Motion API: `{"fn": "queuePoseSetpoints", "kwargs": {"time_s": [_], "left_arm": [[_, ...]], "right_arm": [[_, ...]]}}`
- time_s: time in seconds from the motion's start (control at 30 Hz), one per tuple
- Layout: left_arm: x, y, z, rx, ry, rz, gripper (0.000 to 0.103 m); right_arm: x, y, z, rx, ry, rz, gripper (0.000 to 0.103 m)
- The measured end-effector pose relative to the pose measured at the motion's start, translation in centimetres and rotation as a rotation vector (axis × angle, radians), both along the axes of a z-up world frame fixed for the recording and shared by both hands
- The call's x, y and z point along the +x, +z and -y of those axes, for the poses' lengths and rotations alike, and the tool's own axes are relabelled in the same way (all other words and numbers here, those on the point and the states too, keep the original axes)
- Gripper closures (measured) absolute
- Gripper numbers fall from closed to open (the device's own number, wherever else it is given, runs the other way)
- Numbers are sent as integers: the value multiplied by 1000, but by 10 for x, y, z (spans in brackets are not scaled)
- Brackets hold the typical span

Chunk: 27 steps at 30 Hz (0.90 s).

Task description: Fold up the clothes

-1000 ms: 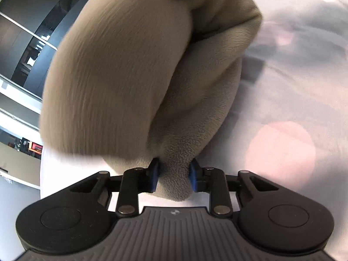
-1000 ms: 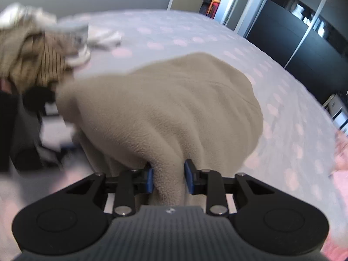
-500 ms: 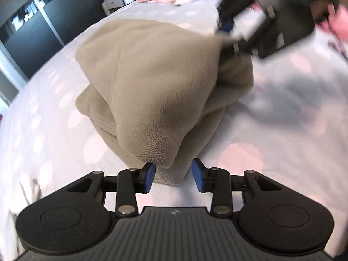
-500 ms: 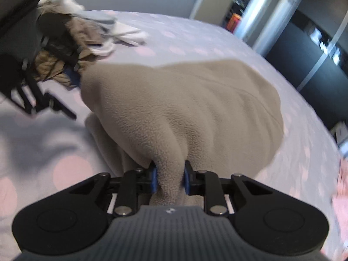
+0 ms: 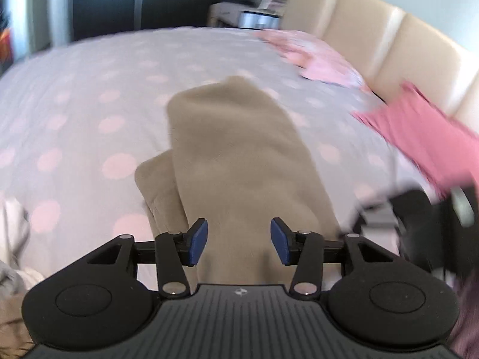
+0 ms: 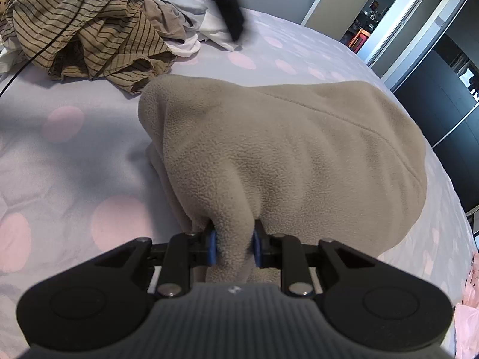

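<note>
Left gripper (image 5: 239,245): jaws have just been opening and now stand apart, blue pads (image 5: 200,240) clear of the cloth. It sits above the beige fleece garment (image 5: 236,161), nothing pinched between the pads; the fleece shows only behind the gap. Left view is motion-blurred.

Right gripper (image 6: 233,246): clamped on a bunched fold of the beige fleece garment (image 6: 284,155). Cloth fills the gap between the blue pads (image 6: 212,246) and hangs out below them toward the camera.

Garment lies on the grey bedspread with pink dots (image 6: 69,161), doubled over itself. In the left view the top layer runs as a long strip away from the camera, and a lower layer sticks out on its left edge. In the right view it humps up in front of the jaws, seam line visible across the upper right.

Pile of unfolded clothes (image 6: 89,30) at the top left of the right view, striped brown piece on top, white and grey pieces behind it; near the fleece, not touching. Thin black cable crosses the pile. A blurred dark shape shows at the top centre of that view; cannot tell what it is.

Left view: pink pillows (image 5: 317,56) against the cream padded headboard (image 5: 374,30), and a pink sleeve (image 5: 425,137) at the right edge.
</note>
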<state>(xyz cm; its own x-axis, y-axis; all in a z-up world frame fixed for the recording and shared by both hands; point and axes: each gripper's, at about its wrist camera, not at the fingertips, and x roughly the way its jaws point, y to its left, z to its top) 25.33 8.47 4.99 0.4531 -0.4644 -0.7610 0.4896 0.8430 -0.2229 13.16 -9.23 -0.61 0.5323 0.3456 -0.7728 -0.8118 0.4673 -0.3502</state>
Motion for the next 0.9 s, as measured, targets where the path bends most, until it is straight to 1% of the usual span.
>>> {"fn": "queuePoseSetpoints", "kwargs": {"time_s": [0.07, 0.13, 0.23, 0.27, 0.3, 0.33, 0.37, 0.4, 0.5, 0.57, 0.63, 0.67, 0.73, 0.77, 0.8, 0.83, 0.87, 0.9], "left_arm": [[23, -12, -4, -17, 66, -39, 58], [37, -28, -4, -50, 118, -78, 58], [61, -61, -17, -121, 175, -158, 58], [67, -69, -20, -156, 182, -173, 59], [70, -75, -23, -187, 187, -180, 64], [72, -79, -25, -209, 195, -175, 76], [72, -84, -25, -214, 201, -170, 81], [71, -87, -23, -209, 203, -168, 87], [70, -91, -12, -169, 205, -155, 91], [70, -91, -9, -156, 221, -170, 92], [69, -87, -8, -140, 221, -169, 93], [68, -86, -8, -134, 216, -167, 93], [66, -83, -8, -123, 210, -164, 93], [65, -83, -9, -123, 209, -164, 93], [64, -82, -10, -122, 209, -164, 94], [63, -82, -10, -121, 209, -163, 94], [63, -82, -10, -118, 209, -163, 94], [63, -82, -9, -115, 209, -163, 94]], "right_arm": [[0, -1, 1, -2, -3, 2, 78], [1, 0, 0, 4, -7, -3, 78], [4, 1, -1, 13, -6, -11, 77], [5, 0, 0, 15, -5, -13, 77], [5, 0, 1, 17, -4, -15, 77], [6, 0, 2, 19, -4, -17, 76], [6, 1, 3, 21, -6, -19, 74], [7, 1, 3, 24, -10, -21, 69], [9, 10, 9, 54, -23, -59, 61], [11, 24, 19, 106, -31, -116, 61], [15, 44, 36, 196, -50, -166, 58], [20, 54, 48, 255, -85, -185, 52], [35, 69, 74, 380, -199, -224, 48], [46, 70, 89, 448, -282, -246, 41], [60, 68, 103, 516, -378, -271, 27], [74, 62, 117, 583, -479, -302, 22], [90, 52, 131, 647, -582, -349, 19], [106, 39, 143, 698, -671, -410, 19]]}}
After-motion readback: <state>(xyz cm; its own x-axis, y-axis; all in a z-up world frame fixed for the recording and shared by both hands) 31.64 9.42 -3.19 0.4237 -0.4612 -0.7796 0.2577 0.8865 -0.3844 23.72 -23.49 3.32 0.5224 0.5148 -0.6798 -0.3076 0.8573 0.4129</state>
